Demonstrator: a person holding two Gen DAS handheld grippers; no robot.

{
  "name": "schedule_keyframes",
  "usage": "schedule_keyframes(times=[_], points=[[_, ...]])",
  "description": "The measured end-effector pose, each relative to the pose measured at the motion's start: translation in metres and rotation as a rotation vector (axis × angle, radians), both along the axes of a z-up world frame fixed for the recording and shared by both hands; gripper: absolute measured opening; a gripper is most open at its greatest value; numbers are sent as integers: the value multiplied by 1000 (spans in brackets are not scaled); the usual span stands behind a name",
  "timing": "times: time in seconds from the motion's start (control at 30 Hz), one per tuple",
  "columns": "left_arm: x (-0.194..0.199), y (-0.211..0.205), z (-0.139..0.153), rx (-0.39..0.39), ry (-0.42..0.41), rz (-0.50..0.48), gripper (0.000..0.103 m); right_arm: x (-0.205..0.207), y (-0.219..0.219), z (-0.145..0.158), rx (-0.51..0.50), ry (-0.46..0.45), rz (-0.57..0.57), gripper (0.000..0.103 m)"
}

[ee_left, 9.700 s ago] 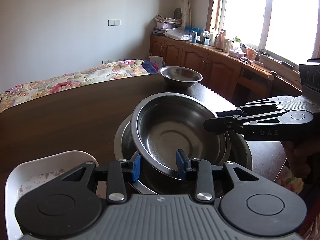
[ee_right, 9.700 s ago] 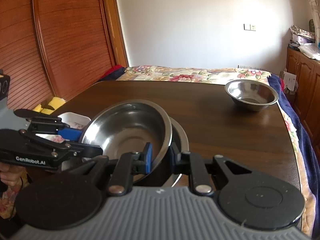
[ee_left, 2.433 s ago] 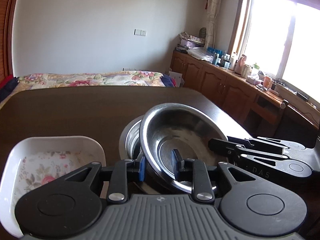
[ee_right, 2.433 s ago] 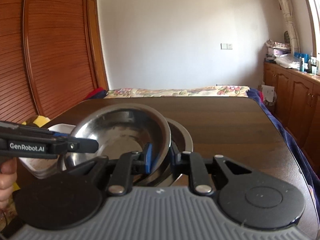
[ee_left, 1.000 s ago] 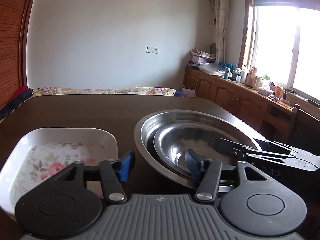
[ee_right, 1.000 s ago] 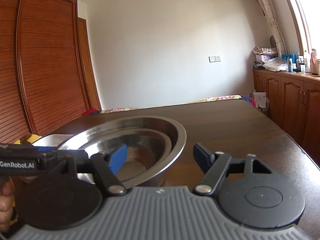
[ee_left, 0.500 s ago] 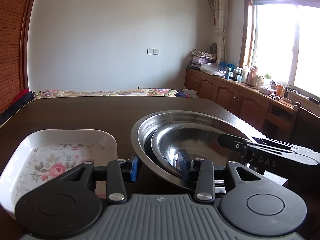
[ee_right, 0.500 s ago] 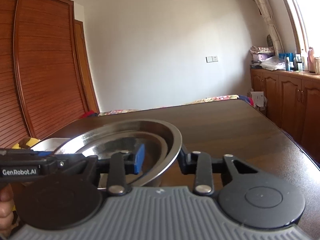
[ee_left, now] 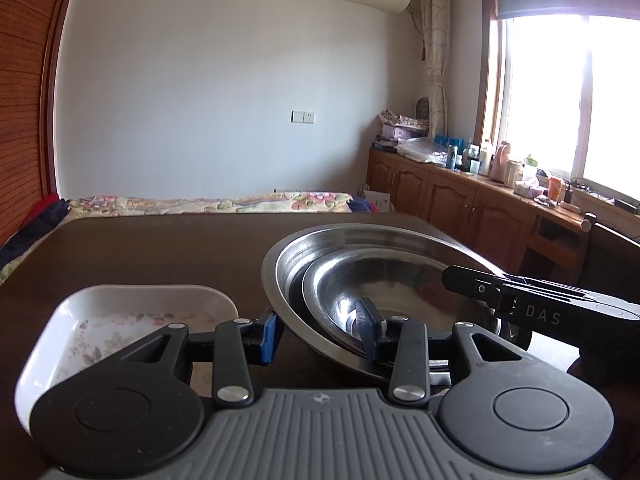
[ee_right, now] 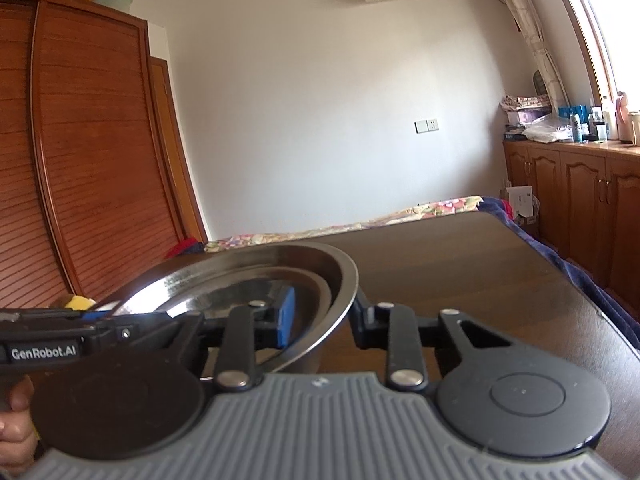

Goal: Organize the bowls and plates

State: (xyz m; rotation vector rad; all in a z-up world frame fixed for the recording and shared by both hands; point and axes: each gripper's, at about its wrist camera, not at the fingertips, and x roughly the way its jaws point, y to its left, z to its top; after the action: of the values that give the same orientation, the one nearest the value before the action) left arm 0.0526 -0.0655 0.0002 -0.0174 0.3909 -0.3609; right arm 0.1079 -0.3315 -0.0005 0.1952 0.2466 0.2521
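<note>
Left wrist view: both grippers' fingers clamped the large steel bowl rim at centre; bare surface stretched beyond.

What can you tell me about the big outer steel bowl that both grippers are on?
The large stainless steel bowl is round, shiny, wide-rimmed and shallow, with smaller steel bowls nested inside. It sits over the dark wooden table, beside a white floral dish. The left gripper and right gripper each straddle its rim from opposite sides, jaws closed on the wall.
</note>
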Motion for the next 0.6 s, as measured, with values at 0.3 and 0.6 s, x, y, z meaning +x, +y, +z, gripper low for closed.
schedule_keyframes(times=[0.3,0.6], points=[[-5,10,13,-11,-14,6,42,0,3,9,6,-1,33,31],[-12,32,20,-18,-21,34,43,5,17,15,-1,-7,76,31]])
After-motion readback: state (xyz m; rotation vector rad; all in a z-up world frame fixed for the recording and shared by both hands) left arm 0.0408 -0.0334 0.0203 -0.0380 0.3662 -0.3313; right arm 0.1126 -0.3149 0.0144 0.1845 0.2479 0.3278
